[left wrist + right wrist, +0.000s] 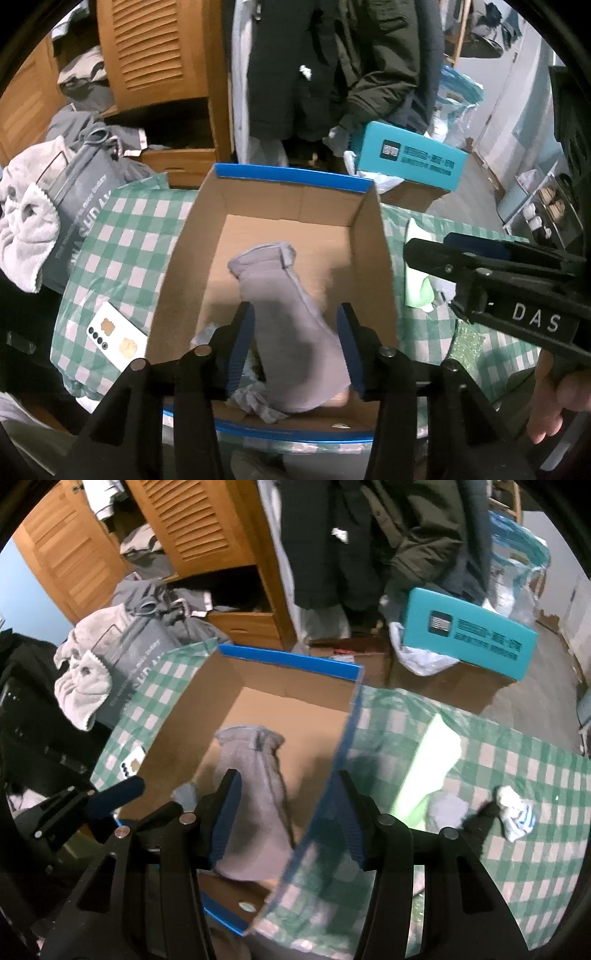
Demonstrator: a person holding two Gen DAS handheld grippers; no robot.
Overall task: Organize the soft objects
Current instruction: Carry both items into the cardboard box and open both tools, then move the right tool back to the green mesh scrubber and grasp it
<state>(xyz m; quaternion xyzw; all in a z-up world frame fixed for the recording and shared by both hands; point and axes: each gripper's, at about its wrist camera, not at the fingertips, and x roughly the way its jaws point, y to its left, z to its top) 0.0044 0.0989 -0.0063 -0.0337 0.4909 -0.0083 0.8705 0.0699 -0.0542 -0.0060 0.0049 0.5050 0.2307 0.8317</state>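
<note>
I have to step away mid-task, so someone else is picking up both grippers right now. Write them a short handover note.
Left hand-held gripper: open, empty, hovering over the cardboard box.
Right hand-held gripper: open, empty, straddling the box's right wall.
Done: a grey sock lies in the box, with some other fabric under its near end.
Left: on the green checked cloth right of the box sit a white-and-blue balled sock, a grey fabric piece and a light green item. These probably go in next.
The phone lies left of the box.

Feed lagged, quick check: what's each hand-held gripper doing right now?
Left hand-held gripper: open, empty, over grey sock in box.
Right hand-held gripper: open, empty.
</note>
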